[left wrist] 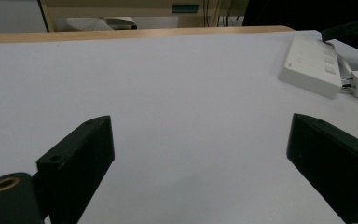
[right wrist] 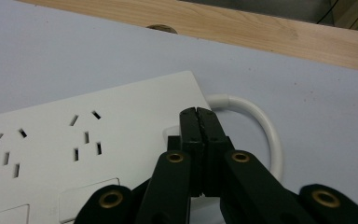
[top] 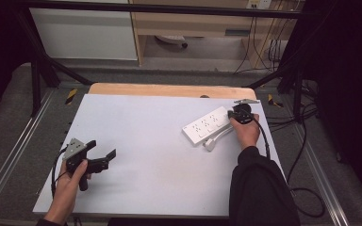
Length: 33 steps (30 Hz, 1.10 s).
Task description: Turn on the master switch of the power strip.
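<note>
White power strip [top: 207, 125], several sockets, curved cord

It looks like a lab: a white table [top: 136, 155] stands inside a black metal frame [top: 37, 75], with loose cables [top: 264, 52] on the far floor.

Wide bare stretch of table [top: 146, 136] between left gripper [top: 104, 159] and power strip [top: 206, 125], nothing in the way. Far right corner is crowded: the strip, its white cord [right wrist: 265, 128] and plug [top: 210, 144], with right gripper [top: 229, 116] on the strip's end.
</note>
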Motion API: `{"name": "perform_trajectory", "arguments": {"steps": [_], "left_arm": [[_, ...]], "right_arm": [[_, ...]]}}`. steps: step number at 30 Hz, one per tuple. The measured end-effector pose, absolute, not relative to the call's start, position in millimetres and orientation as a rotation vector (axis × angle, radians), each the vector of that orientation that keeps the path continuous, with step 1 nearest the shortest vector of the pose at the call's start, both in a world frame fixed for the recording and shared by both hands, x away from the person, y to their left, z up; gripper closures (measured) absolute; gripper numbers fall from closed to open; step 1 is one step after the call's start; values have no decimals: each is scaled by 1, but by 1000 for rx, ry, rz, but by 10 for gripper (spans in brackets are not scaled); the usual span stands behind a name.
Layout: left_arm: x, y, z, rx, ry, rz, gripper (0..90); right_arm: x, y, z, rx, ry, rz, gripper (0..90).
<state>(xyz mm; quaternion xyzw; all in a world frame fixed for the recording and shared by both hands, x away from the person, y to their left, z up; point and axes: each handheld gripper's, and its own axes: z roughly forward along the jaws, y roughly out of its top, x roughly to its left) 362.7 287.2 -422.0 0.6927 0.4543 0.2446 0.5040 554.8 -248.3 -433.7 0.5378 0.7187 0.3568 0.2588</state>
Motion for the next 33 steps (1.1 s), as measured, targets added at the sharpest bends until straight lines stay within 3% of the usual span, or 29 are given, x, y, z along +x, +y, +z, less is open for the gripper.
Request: {"name": "perform_trajectory", "arguments": {"steps": [33], "left_arm": [[362,288,-422,1675,1110,601,75]], "right_arm": [[552,-248,-437,1449,1932,954,900]]}}
